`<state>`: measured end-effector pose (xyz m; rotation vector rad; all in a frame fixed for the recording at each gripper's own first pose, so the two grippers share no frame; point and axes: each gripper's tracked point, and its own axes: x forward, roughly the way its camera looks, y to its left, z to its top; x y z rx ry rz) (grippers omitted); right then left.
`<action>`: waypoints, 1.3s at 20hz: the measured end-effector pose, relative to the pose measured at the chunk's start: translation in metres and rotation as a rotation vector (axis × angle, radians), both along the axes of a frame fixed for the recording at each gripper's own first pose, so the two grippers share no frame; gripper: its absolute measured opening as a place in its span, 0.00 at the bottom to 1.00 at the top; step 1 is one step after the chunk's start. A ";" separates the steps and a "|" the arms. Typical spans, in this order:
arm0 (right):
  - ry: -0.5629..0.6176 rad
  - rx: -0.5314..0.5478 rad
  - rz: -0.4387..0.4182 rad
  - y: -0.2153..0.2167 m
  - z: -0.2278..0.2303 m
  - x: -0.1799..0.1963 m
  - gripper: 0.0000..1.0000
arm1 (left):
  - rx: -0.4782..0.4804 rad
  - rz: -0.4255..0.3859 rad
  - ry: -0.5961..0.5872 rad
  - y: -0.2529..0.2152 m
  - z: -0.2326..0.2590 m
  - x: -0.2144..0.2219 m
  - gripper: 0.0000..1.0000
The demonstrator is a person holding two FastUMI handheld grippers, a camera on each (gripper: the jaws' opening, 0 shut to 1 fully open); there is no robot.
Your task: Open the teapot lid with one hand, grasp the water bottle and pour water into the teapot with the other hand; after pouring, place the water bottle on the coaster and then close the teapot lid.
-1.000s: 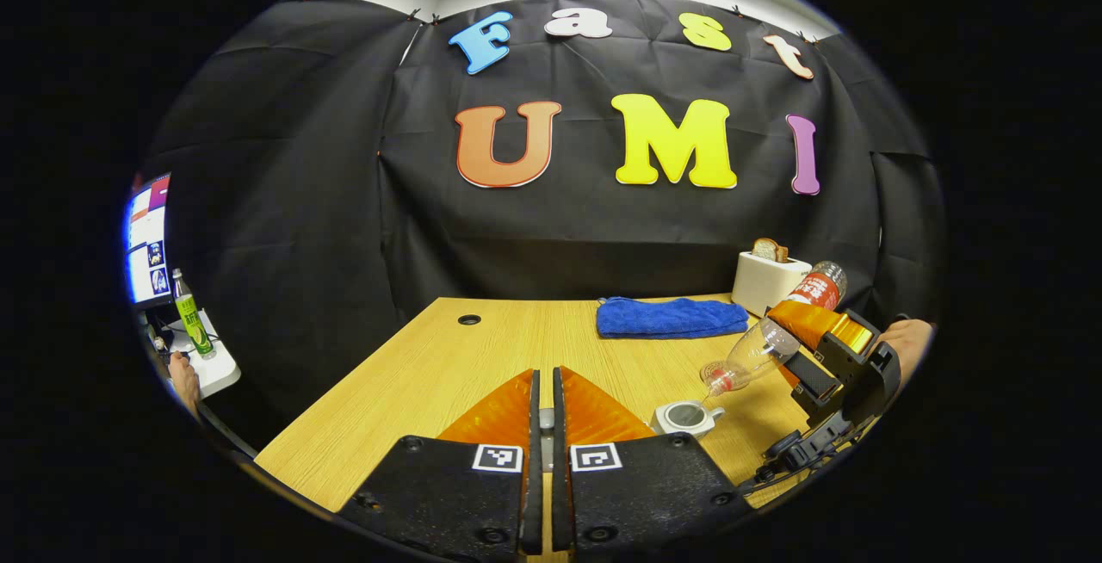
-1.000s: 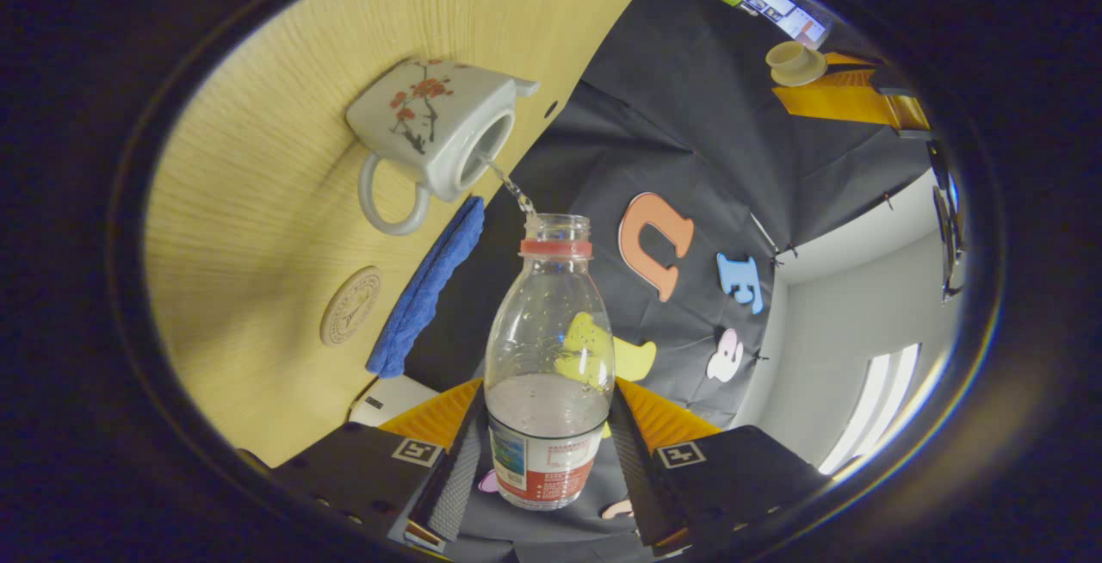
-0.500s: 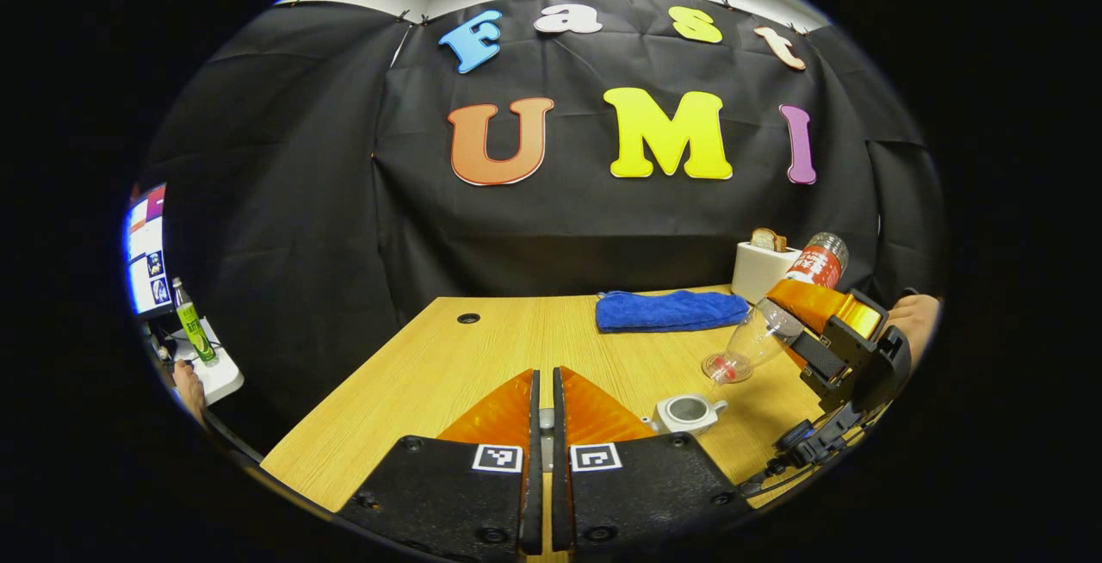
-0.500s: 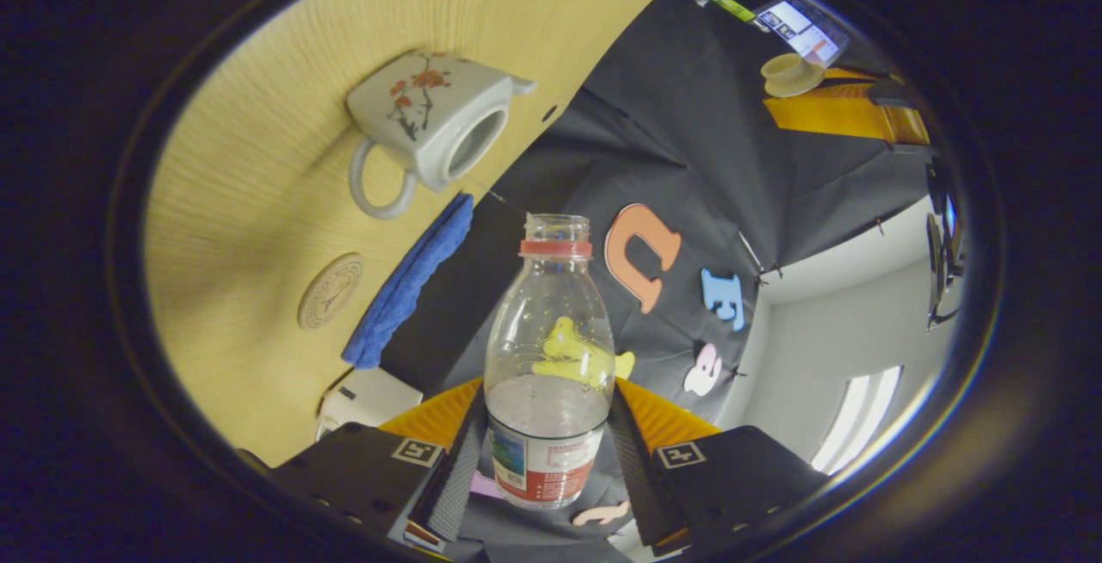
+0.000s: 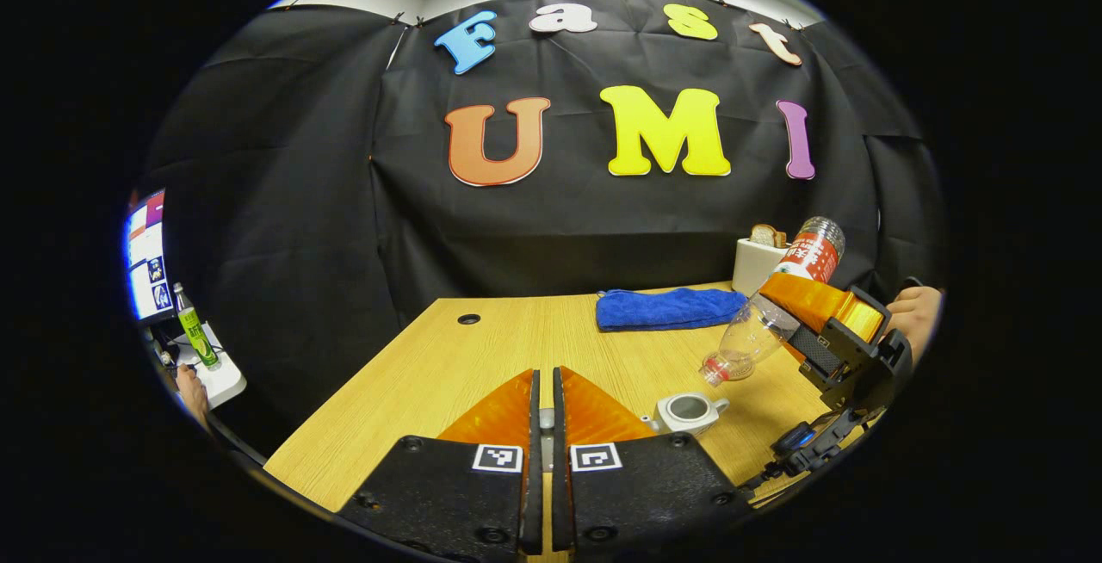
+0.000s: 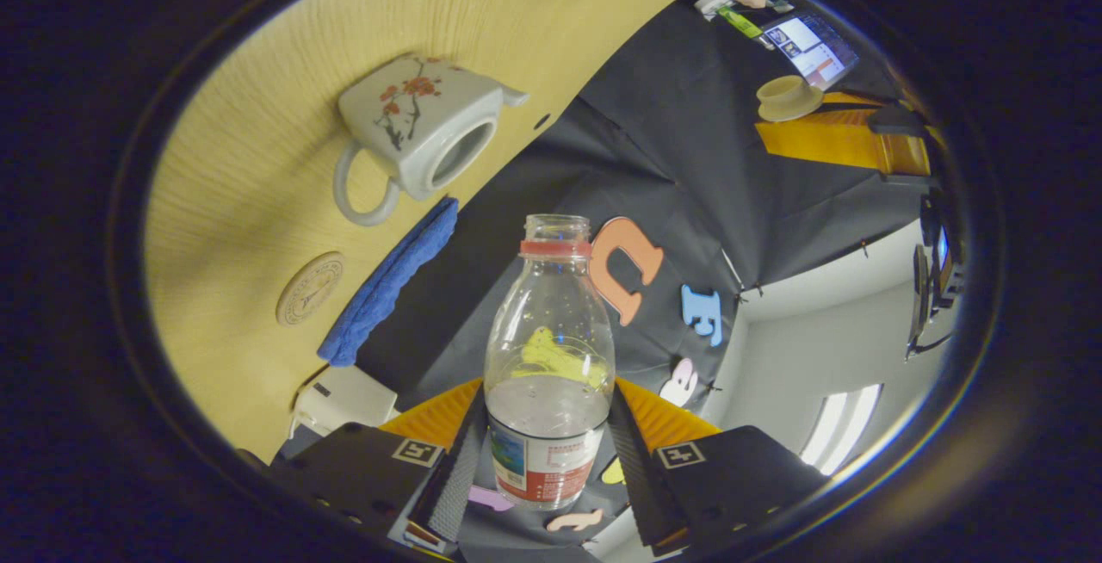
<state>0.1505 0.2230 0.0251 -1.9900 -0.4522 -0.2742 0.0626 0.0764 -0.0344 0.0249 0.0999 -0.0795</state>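
While tilted, right claw (image 6: 548, 451) grips water bottle (image 6: 549, 356) above teapot (image 6: 417, 133).

Left view level — right view rolled; both see teapot (image 5: 687, 411).

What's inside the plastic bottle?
The clear plastic water bottle with the red label holds some water pooled near its labelled end; droplets cling inside. The label covers the rest.

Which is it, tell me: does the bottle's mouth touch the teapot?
Apart. In the left gripper view the water bottle hangs tilted above the teapot, with bare table showing between its mouth and the pot's open top.
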 end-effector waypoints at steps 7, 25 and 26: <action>-0.024 -0.025 0.008 0.007 0.003 -0.001 0.77 | -0.002 -0.011 -0.005 -0.003 0.002 -0.001 0.06; 0.301 0.882 0.073 -0.063 -0.032 0.015 0.77 | -0.030 -0.068 -0.029 -0.018 0.009 -0.005 0.07; 0.326 0.964 0.092 -0.069 -0.036 0.013 0.77 | -0.025 -0.073 -0.032 -0.020 0.009 -0.005 0.07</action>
